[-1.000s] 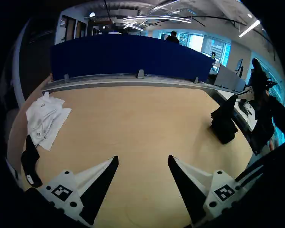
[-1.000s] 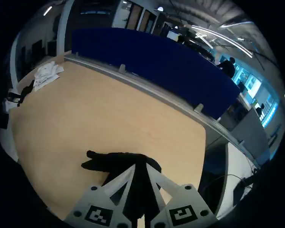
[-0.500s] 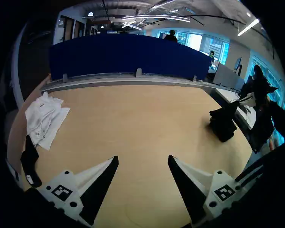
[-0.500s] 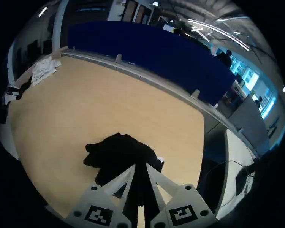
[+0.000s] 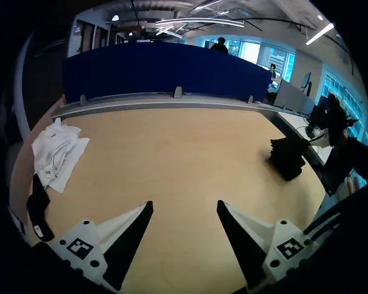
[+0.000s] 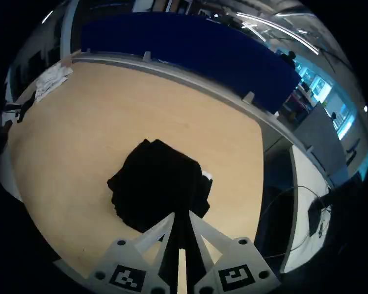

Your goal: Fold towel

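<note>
Towel [image 6: 157, 188], black, sits in a bunched, rumpled heap near the right end of the table [image 6: 86, 127]. Right gripper [image 6: 181, 213] pinches its near edge. Left gripper [image 5: 184, 202] hovers spread wide over bare wood.

Left tool [image 5: 184, 202] spread, black towel [image 5: 286, 157] beyond

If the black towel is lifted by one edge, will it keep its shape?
Probably it hangs limp: the black towel lies in soft, rumpled folds on the table. It seems light, since the right gripper pinches only its edge.
</note>
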